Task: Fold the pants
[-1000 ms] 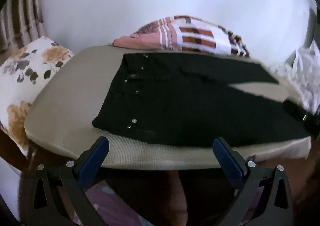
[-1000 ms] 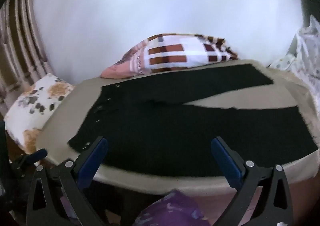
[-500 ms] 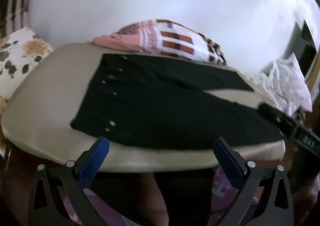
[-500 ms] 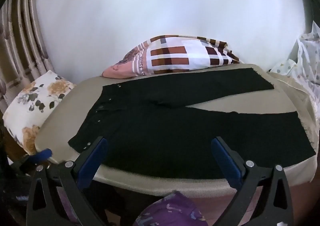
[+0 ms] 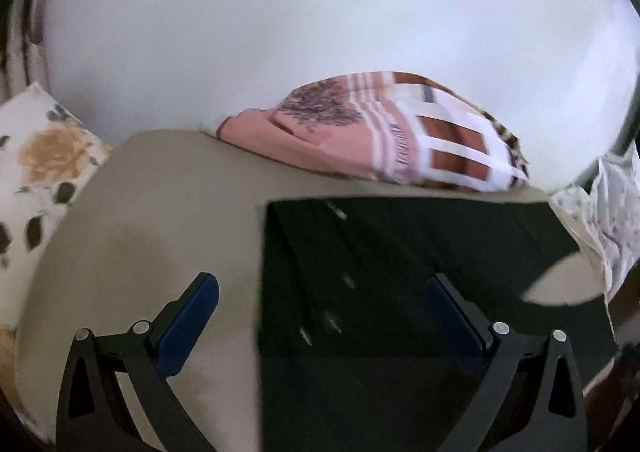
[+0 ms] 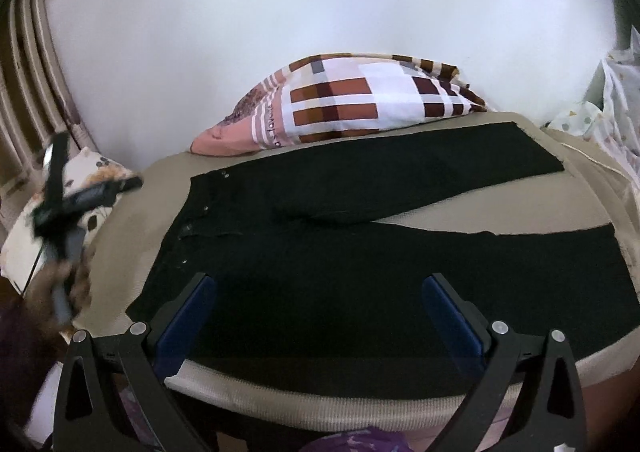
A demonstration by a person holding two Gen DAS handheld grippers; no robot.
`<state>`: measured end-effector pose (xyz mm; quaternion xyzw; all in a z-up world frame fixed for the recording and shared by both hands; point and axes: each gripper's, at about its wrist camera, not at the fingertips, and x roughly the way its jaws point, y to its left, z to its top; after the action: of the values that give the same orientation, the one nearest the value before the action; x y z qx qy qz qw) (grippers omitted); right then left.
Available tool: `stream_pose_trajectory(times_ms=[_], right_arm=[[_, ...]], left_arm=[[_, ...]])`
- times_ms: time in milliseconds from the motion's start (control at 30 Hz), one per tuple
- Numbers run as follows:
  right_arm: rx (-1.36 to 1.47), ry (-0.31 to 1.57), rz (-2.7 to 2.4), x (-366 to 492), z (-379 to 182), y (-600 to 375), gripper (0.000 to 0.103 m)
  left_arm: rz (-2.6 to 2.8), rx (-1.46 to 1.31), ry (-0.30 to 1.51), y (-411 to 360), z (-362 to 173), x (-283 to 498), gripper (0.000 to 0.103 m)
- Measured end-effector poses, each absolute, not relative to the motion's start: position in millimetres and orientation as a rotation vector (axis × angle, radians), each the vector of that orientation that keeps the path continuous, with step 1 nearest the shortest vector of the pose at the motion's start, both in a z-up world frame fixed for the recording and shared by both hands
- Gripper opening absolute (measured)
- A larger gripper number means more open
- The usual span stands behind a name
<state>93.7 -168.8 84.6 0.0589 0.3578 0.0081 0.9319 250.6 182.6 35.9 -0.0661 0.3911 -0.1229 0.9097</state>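
Observation:
Black pants [image 6: 360, 252] lie flat on a beige padded surface [image 6: 500, 207], waistband to the left and both legs spread toward the right. In the left wrist view the pants [image 5: 400, 272] show their waistband edge with small metal studs. My left gripper [image 5: 322, 300] hovers open over that waistband end, one finger above bare beige [image 5: 160, 219], the other above the cloth. My right gripper [image 6: 320, 300] is open over the near leg, close to the front edge. Neither holds anything. The left gripper [image 6: 60, 203] appears blurred at the far left in the right wrist view.
A plaid and pink pillow [image 6: 352, 107] lies at the back edge against a white wall. A floral cushion [image 5: 44, 171] sits off the left side. White patterned cloth [image 6: 612, 119] is bunched at the right. Purple fabric [image 6: 356, 440] shows below the front edge.
My left gripper has moved forward and left over the surface, now above the waistband end. My right gripper has come slightly closer over the near leg. The pants have not moved.

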Motion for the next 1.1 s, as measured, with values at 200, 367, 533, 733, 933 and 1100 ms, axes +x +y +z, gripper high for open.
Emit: stream_pose_trajectory(times_ms=[200, 367, 533, 733, 933, 1100], right_arm=[[0.095, 0.791, 0.003, 120, 71, -164, 0.103], [0.095, 0.844, -0.020, 138, 58, -167, 0.103], [0.081, 0.875, -0.036, 148, 52, -168, 0.103], [0.067, 0.914, -0.044, 158, 44, -166, 0.103], [0.065, 0.931, -0.037, 161, 40, -163, 0.103], [0.064, 0.890, -0.006, 176, 52, -165, 0.103]], left_arm=[[-0.300, -0.052, 0.830, 190, -9, 330, 0.097], [-0.358, -0.041, 0.880, 190, -44, 373, 0.097], [-0.465, 0.028, 0.923, 174, -74, 393, 0.097], [-0.586, 0.036, 1.015, 155, -103, 400, 0.067], [-0.507, -0.063, 0.993, 167, -97, 401, 0.031], [-0.464, -0.087, 0.896, 168, -74, 375, 0.020]])
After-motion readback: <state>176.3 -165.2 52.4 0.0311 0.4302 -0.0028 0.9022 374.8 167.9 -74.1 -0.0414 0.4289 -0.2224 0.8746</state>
